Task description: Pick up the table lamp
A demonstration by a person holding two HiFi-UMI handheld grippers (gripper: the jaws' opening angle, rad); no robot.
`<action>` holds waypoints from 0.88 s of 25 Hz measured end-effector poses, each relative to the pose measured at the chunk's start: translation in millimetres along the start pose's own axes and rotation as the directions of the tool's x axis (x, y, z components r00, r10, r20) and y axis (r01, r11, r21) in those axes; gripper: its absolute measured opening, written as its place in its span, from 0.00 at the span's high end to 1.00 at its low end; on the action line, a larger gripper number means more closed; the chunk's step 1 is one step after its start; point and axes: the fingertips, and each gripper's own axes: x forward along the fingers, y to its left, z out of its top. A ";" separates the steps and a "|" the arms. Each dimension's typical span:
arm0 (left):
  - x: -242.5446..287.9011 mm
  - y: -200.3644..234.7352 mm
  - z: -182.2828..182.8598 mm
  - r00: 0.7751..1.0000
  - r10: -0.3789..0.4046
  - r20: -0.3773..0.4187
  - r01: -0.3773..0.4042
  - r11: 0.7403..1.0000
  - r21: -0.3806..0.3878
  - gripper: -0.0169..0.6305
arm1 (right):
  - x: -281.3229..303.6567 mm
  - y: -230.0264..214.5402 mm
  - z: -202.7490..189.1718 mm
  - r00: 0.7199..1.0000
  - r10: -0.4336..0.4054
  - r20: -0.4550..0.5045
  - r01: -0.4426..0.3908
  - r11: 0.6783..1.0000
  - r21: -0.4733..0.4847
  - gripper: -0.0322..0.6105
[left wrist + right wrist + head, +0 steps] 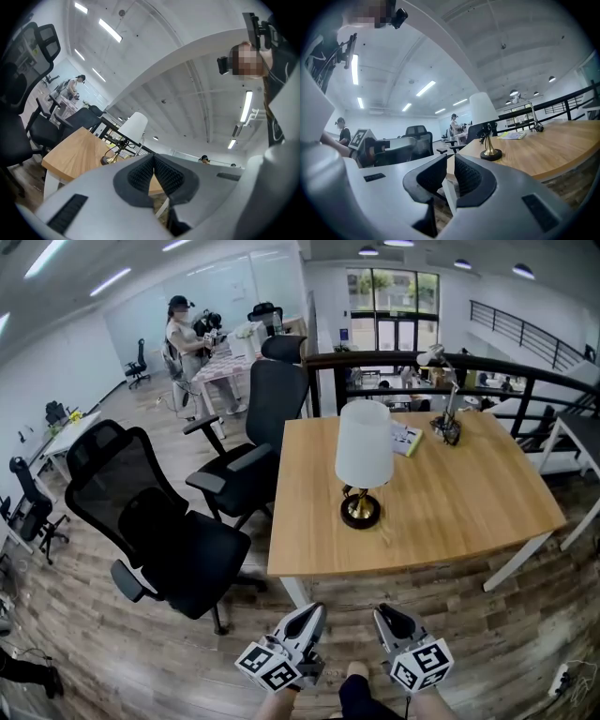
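The table lamp (364, 444) stands upright near the middle of the head view. Its white shade sits over a brass base (360, 512), which rests on the wooden tabletop (469, 512) towards its near edge. Nothing touches it. Both grippers hang at the bottom of the frame, on the near side of the tabletop and well apart from the lamp. The left gripper (315, 608) has its jaws drawn together on nothing, the ribbed pads meeting at the tips in its own view. The right gripper (382, 609) looks the same, with only a sliver of a gap between the pads and nothing in it.

From where I stand, this is the very start: the approach, with no reach made yet. A black office chair (159, 521) sits off to the left of the tabletop, out of the way. Some papers (407, 439) lie beyond the lamp.

The next move calls for one gripper to spread its jaws, travel forward over the table edge, and line up on the slim stem just above the base. The shade is too wide and soft to grip.
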 end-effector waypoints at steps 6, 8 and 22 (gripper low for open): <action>32.0 17.5 -1.1 1.000 -0.006 -0.015 0.006 1.000 -0.011 0.96 | 34.6 -23.9 4.7 1.000 0.011 -0.018 -0.011 1.000 0.001 0.85; 42.3 22.5 -4.2 1.000 -0.003 -0.020 0.002 1.000 -0.021 0.96 | 44.4 -27.7 4.9 0.999 0.025 -0.034 -0.025 1.000 -0.005 0.85; 103.9 49.9 -8.1 0.999 0.015 -0.046 -0.017 0.999 -0.037 0.96 | 83.6 -82.0 6.9 0.997 0.054 -0.056 -0.051 0.998 0.040 0.85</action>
